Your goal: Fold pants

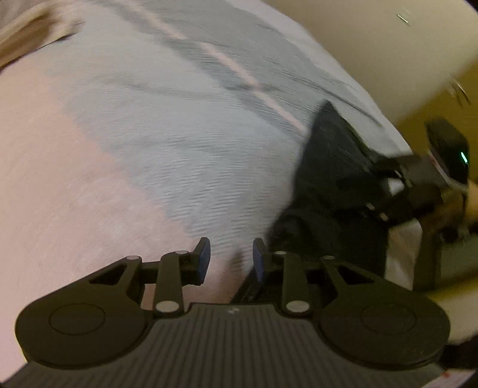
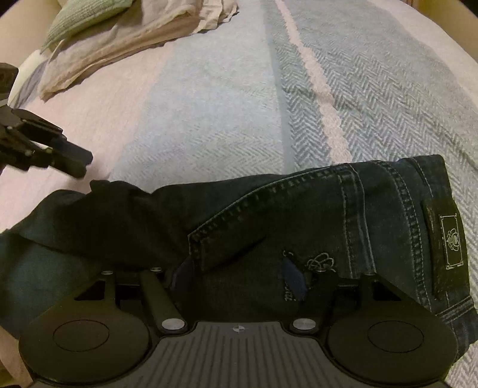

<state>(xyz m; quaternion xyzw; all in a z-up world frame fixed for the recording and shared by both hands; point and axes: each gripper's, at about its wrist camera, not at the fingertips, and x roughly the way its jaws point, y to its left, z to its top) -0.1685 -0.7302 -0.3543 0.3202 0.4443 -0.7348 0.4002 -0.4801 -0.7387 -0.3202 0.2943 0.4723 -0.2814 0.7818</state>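
Left hand-held gripper (image 1: 229,260) parted, empty, right hand-held gripper (image 2: 236,277) seemingly apart on jeans (image 2: 298,215)

Bedspread (image 2: 227,98) beyond jeans (image 2: 269,215) open; crumpled linens (image 2: 125,38) crowd far-left corner.

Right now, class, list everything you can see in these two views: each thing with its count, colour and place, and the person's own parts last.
jeans: one pair, dark blue denim, folded, lying across the near part of the bed
patch: one, black, at the waistband end of the jeans, on the right
bedspread: one, pale pink and light blue herringbone stripes, under everything
sheet: one, beige, crumpled, far left on the bed
green cloth: one, light green, on top of the sheet
left gripper: black, blue pads, jaws apart over the bedspread
right gripper: black, jaws wide apart over the jeans
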